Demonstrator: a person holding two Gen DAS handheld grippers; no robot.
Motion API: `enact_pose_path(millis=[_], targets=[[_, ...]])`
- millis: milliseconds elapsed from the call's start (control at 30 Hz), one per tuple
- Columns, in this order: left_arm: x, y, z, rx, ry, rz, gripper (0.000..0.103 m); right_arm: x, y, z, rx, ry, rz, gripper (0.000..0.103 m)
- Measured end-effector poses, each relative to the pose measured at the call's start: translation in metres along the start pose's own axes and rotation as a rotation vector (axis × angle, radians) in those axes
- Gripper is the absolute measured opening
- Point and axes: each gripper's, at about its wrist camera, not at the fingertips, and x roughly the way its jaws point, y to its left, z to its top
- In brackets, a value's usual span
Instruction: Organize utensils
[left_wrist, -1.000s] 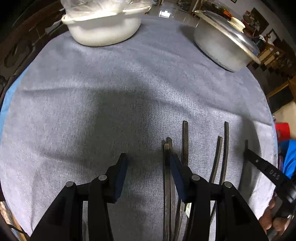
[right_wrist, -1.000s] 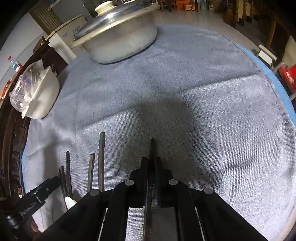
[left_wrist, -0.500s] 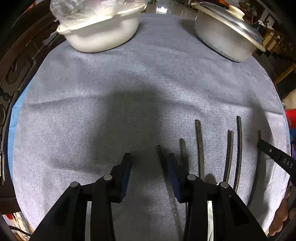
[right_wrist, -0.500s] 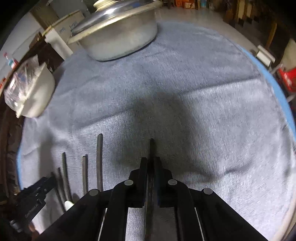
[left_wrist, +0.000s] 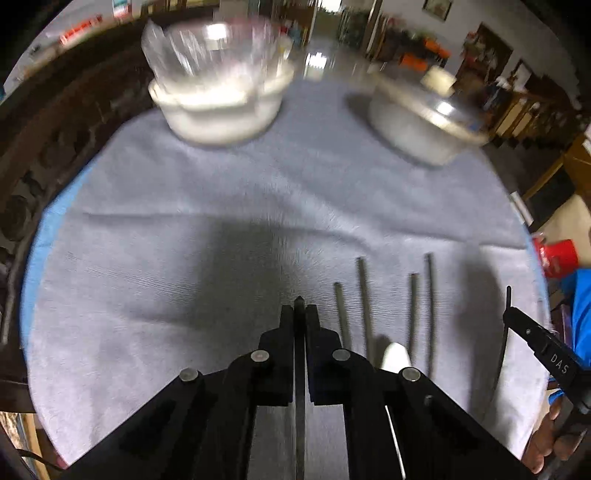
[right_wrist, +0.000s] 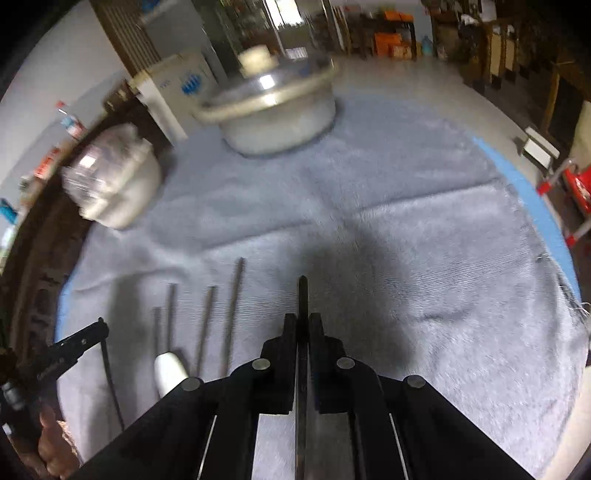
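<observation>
One dark chopstick (left_wrist: 299, 314) is now being clamped by the left gripper (left_wrist: 300, 317), which was open a second ago. Another chopstick (right_wrist: 303, 295) is being gripped by the closed right gripper (right_wrist: 303, 325). Both are being lifted off the worktop (left_wrist: 147, 295), so probably a pair is being formed.
</observation>
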Motion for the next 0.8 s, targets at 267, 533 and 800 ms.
enact_pose_path(millis=[267,533,800], targets=[[-0.115,-0.005,-0.036,0.011,-0.280,-0.081,0.006,-0.105,0.018,-0.051,-0.061,-0.310,0.103,0.007],[-0.217,0.001,-0.096,0.019,-0.506,-0.084,0.006,-0.197,0.043,-0.122,-0.072,-0.630,0.091,0.007],[-0.283,0.004,-0.121,0.016,-0.648,-0.132,0.006,-0.281,0.066,-0.147,-0.095,-0.834,0.131,0.007]])
